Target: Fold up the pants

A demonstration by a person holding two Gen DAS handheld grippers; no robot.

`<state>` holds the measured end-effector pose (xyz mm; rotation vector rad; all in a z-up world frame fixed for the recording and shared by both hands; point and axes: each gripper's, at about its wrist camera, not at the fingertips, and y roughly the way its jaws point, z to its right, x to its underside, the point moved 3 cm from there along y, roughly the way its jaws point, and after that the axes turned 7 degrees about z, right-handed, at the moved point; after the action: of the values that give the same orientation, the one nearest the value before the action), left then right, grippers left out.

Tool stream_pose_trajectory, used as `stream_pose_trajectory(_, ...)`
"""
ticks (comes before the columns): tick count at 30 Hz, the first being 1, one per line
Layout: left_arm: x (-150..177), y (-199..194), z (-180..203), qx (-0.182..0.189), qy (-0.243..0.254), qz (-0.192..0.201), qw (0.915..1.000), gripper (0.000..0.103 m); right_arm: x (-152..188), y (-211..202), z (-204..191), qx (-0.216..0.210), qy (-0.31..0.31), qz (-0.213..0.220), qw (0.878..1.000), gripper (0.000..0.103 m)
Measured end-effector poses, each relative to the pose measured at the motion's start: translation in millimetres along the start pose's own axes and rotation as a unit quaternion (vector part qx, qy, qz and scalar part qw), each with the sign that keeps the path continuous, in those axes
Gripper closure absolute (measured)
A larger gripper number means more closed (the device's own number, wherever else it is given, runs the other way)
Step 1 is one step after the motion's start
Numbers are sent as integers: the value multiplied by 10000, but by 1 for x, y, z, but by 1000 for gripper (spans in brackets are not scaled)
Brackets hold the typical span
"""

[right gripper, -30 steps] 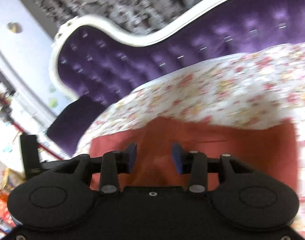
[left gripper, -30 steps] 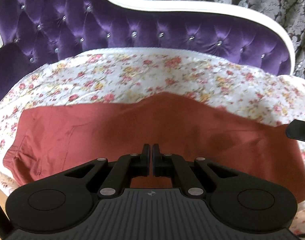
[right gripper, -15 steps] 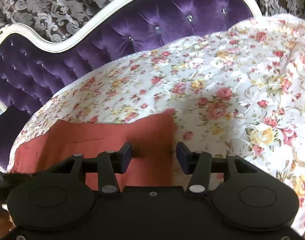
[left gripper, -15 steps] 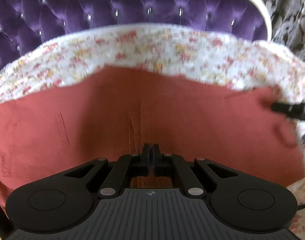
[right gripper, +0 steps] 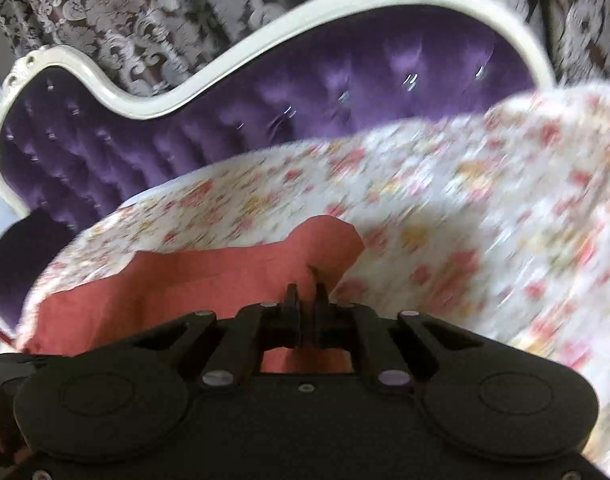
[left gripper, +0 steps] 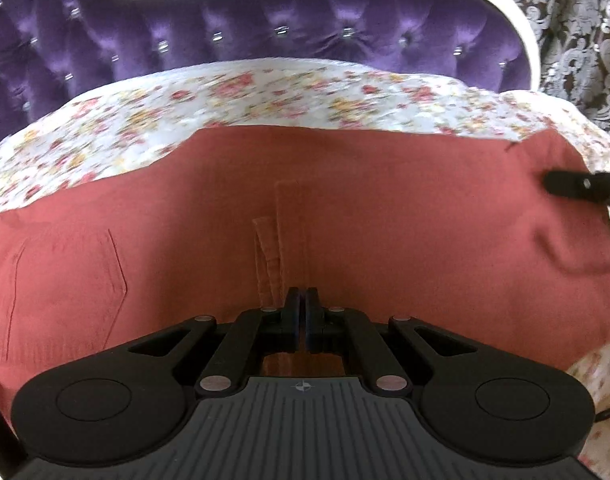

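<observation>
Nearest me, my left claw [left gripper: 304,314] is pressed together on the near edge of the pants [left gripper: 345,216], beside a belt loop at their middle. My right claw [right gripper: 306,300] has just been closing and now pinches the pants' right-hand corner. The pants lie flat on the flowered bedspread [left gripper: 233,96], long axis running left to right across both claws. Beyond stands the purple headboard [left gripper: 305,36].
</observation>
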<state>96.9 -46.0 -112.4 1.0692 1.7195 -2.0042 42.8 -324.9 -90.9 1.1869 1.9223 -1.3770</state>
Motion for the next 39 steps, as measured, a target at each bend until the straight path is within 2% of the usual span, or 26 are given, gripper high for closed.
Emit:
stream_pose_trajectory(3,-4,10,18,119,46,-2,9999,99,-9,4,26,295,191,-2,9994,92)
stream_pose_trajectory(5,-3,11,28,44,211,38,9998,99,-3,16,42,462,334,-229,9981,91)
stream_pose_trajectory(6,-1,10,32,-26,366,33,9993,99,4,26,47,565,351,-491,9966,91)
stream_pose_trajectory(7,1,8,33,-68,505,12,9987,99,8,31,50,647,331,-590,9956,86)
stream_pose_trajectory(8,4,4,32,-101,596,-30,9982,99,10,31,50,748,319,-549,9952,75)
stream_pose_trajectory(10,10,0,23,-180,646,-220,9975,99,5,25,44,944,253,-413,9944,62)
stream_pose_trajectory(11,14,-4,14,-151,576,-269,9979,99,2,19,41,1046,181,-276,9940,59)
stream_pose_trajectory(14,20,-18,-14,-235,386,-402,9982,100,-11,2,25,1129,-48,59,9936,59)
stream_pose_trajectory(17,15,-38,-49,-432,146,-254,9986,100,-20,-5,4,769,17,166,9969,59)
stream_pose_trajectory(20,6,-47,-89,-849,-169,-58,9962,100,-18,2,-27,185,40,24,9998,59)
stream_pose_trajectory(23,5,-43,-126,-1274,-428,-143,9908,100,-8,20,-65,-356,-90,-196,9991,59)
stream_pose_trajectory(26,12,-36,-152,-1495,-570,-306,9866,100,12,38,-103,-730,-288,-451,9959,60)
stream_pose_trajectory(28,19,-31,-164,-1551,-628,-440,9849,100,32,51,-128,-1005,-456,-749,9911,65)
stream_pose_trajectory(31,27,-31,-172,-1475,-689,-456,9856,99,63,62,-150,-1206,-779,-1173,9827,67)
stream_pose_trajectory(33,28,-33,-175,-1409,-705,-426,9866,99,89,63,-160,-1346,-1030,-1666,9713,82)
stream_pose_trajectory(34,27,-32,-177,-1388,-734,-438,9866,99,101,60,-163,-1415,-1133,-1725,9682,82)
stream_pose_trajectory(36,26,-32,-181,-1368,-797,-442,9864,99,110,47,-171,-1420,-1592,-1610,9636,82)
stream_pose_trajectory(37,25,-32,-183,-1364,-809,-447,9863,99,110,44,-174,-1439,-1743,-1714,9589,82)
stream_pose_trajectory(39,24,-31,-185,-1366,-850,-441,9860,99,104,41,-172,-1643,-1656,-1973,9522,83)
